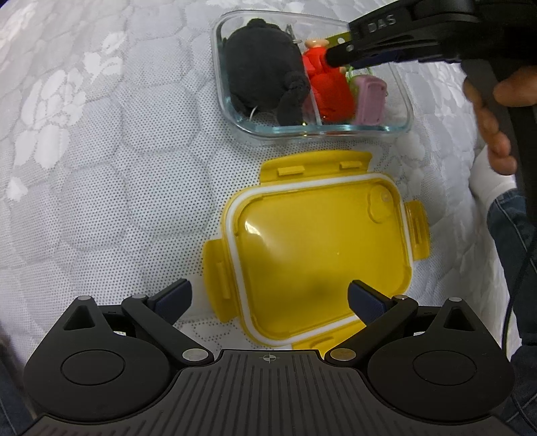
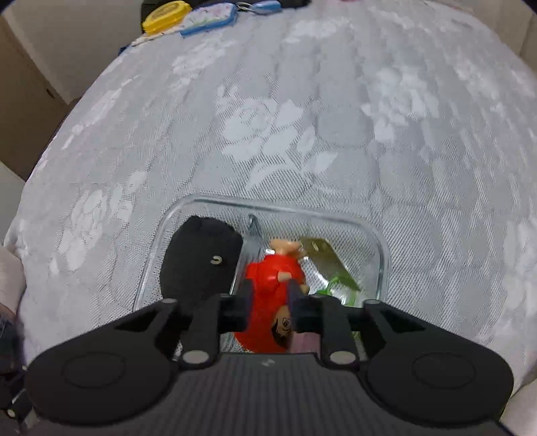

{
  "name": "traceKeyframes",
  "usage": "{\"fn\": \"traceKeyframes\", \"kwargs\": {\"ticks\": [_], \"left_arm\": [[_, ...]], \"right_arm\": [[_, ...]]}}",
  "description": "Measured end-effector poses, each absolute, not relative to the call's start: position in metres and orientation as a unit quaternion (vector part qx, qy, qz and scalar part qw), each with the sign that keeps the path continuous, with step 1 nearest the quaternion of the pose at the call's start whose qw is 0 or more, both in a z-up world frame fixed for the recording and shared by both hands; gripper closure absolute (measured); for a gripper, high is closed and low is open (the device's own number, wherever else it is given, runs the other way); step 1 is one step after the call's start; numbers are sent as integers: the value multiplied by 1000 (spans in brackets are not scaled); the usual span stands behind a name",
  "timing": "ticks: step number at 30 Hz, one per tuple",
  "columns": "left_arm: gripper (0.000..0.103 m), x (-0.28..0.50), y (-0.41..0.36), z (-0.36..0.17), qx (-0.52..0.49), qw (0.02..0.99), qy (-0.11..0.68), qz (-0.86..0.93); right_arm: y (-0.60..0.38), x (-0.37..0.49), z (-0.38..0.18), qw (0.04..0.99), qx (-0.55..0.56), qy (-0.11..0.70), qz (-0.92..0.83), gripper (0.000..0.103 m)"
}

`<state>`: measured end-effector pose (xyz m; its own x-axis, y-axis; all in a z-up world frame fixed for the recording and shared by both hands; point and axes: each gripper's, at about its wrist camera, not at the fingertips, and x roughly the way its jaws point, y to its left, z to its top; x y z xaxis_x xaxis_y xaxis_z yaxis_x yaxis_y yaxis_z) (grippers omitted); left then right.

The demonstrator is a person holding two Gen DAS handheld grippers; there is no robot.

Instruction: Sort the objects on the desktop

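A clear glass box [image 1: 401, 100] with a centre divider lies on the white quilted cover. Its left half holds a black plush toy [image 1: 260, 63]. Its right half holds a red figurine [image 1: 330, 90], a pink item [image 1: 367, 99] and something green. My right gripper [image 2: 270, 291] is inside the box [image 2: 381, 248], shut on the red figurine [image 2: 268, 271], beside the black plush [image 2: 199, 260]. It also shows in the left wrist view [image 1: 334, 55]. The yellow lid [image 1: 319, 258] lies upside down near the box. My left gripper [image 1: 270, 296] is open and empty above the lid's near edge.
A yellow container [image 2: 166, 15], a blue-rimmed floral pouch [image 2: 209, 16] and a blue item [image 2: 261, 6] lie at the far edge of the cover. Walls and furniture border the surface on the left. The person's hand [image 1: 493, 110] holds the right gripper's handle.
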<state>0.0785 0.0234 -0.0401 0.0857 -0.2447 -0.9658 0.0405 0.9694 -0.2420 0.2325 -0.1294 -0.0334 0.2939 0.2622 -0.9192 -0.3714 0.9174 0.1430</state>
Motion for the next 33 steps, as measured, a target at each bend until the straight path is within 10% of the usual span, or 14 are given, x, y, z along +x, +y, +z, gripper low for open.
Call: {"fn": "traceKeyframes", "kwargs": {"ticks": [8,14,29,33], "left_arm": [[1,77,25,-43,-81,728,673,-98],[1,76,24,-41,-82,729,672,-100],[1,74,20,-44,-80,730,672,-99],[1,74,22,-43,-82,729,672,-98]], "right_arm": [[-135,240,-52,805,1,569,165,62],[-149,246,-40,802,51,565,188,96],[-129,236,-22,836,-173,496,162,73],[-124,237,-31,825,-193,505,165,99]]}}
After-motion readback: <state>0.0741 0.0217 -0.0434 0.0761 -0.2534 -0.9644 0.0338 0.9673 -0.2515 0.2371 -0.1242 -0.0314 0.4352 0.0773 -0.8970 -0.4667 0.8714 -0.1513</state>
